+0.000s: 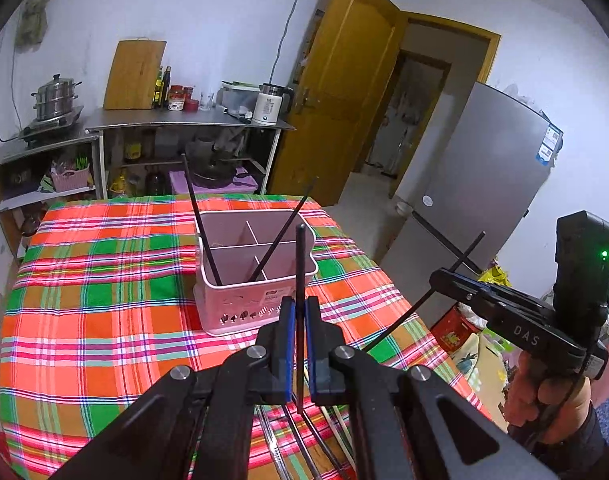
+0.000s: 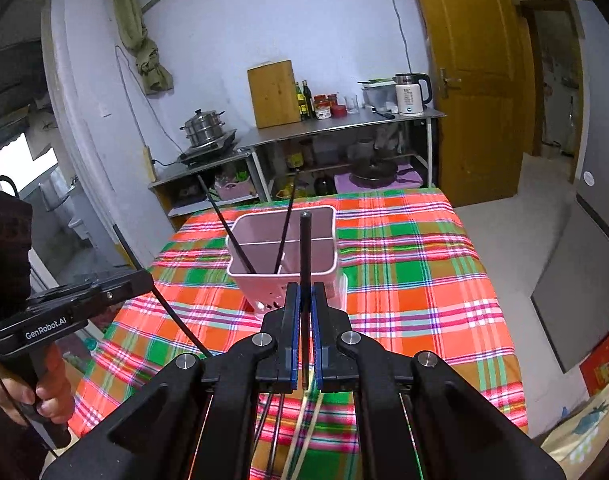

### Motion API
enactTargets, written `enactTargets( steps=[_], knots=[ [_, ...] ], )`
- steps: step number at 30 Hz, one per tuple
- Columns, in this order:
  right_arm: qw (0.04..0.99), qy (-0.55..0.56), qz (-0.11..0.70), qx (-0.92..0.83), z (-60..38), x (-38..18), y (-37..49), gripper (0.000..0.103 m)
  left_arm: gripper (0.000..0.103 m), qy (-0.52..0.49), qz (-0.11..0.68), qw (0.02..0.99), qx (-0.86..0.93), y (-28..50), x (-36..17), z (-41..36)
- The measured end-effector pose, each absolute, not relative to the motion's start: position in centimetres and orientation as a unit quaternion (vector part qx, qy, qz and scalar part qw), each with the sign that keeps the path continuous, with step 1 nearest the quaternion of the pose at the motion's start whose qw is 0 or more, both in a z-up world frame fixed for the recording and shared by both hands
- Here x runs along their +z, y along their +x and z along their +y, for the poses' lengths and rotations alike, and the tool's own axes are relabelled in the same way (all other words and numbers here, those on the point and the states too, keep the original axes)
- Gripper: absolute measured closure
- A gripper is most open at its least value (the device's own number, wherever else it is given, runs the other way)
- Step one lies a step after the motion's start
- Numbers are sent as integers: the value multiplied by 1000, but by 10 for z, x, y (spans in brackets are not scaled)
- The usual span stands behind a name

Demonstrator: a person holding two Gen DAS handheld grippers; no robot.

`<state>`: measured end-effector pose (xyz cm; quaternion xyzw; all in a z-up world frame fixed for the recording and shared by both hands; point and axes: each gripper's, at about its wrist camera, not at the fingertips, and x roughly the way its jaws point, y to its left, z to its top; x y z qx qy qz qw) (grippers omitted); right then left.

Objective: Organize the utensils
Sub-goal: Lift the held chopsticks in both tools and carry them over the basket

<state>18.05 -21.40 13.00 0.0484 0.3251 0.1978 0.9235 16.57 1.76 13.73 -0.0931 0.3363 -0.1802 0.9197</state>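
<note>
A pink divided utensil caddy (image 1: 260, 296) stands on the plaid tablecloth (image 1: 104, 320), with two black chopsticks (image 1: 208, 240) leaning in its front compartments. It also shows in the right wrist view (image 2: 328, 276). My left gripper (image 1: 300, 312) is shut on a black chopstick (image 1: 300, 264) held upright just in front of the caddy. My right gripper (image 2: 305, 300) is shut on another black chopstick (image 2: 305, 248), also upright before the caddy. The right gripper shows from the side in the left wrist view (image 1: 436, 280), its chopstick slanting.
Several loose chopsticks, dark and pale, lie on the cloth below the grippers (image 2: 304, 420). A steel counter (image 1: 184, 120) with kettle, bottles and cutting board stands behind the table. A grey fridge (image 1: 484, 184) and a wooden door (image 1: 344, 92) are to the right.
</note>
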Motion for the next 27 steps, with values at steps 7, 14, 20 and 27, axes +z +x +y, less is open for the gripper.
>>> enactTargets(
  steps=[7, 14, 20, 27],
  knots=[
    [921, 54, 324, 210, -206, 129, 194, 98, 99, -93, 338, 921, -170, 173, 137, 25],
    [923, 55, 305, 229, -186, 148, 213, 98, 99, -88, 317, 930, -163, 193, 168, 34],
    [929, 55, 277, 241, -171, 175, 231, 98, 99, -77, 292, 940, -157, 213, 203, 37],
    [934, 56, 257, 240, -158, 192, 252, 98, 99, -80, 272, 948, -143, 239, 224, 47]
  ],
)
